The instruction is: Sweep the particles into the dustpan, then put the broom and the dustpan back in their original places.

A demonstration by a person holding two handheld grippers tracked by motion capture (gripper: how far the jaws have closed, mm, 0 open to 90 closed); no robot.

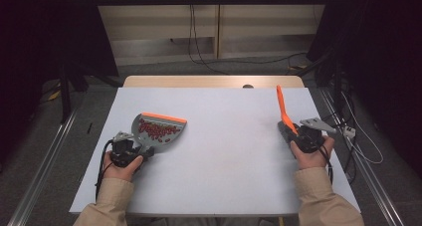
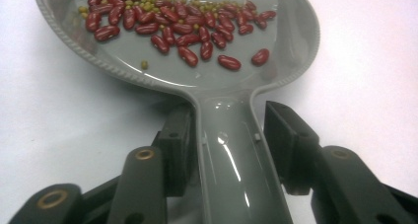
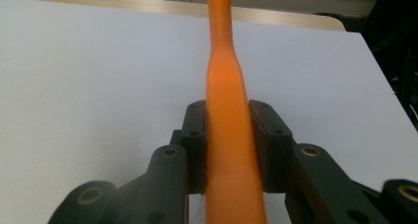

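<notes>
A grey dustpan (image 1: 160, 128) with an orange front lip lies flat on the white table (image 1: 224, 161), left of centre. It holds several red kidney beans (image 2: 187, 34) and small green beans. The pan's grey handle (image 2: 231, 174) runs back between the jaws of my left gripper (image 1: 143, 147) (image 2: 229, 130). The jaws stand slightly apart from the handle, with a narrow gap at the right pad (image 2: 283, 135). At the right side, my right gripper (image 1: 287, 130) (image 3: 229, 135) is shut on an orange tool handle (image 1: 281, 104) (image 3: 223, 71), which points up and away over the table.
A wooden strip (image 1: 214, 81) runs along the table's far edge. Metal rails (image 1: 40, 171) flank the table on the floor, and cables (image 1: 358, 141) lie at the right. The white tabletop (image 3: 98, 66) stretches between the two grippers.
</notes>
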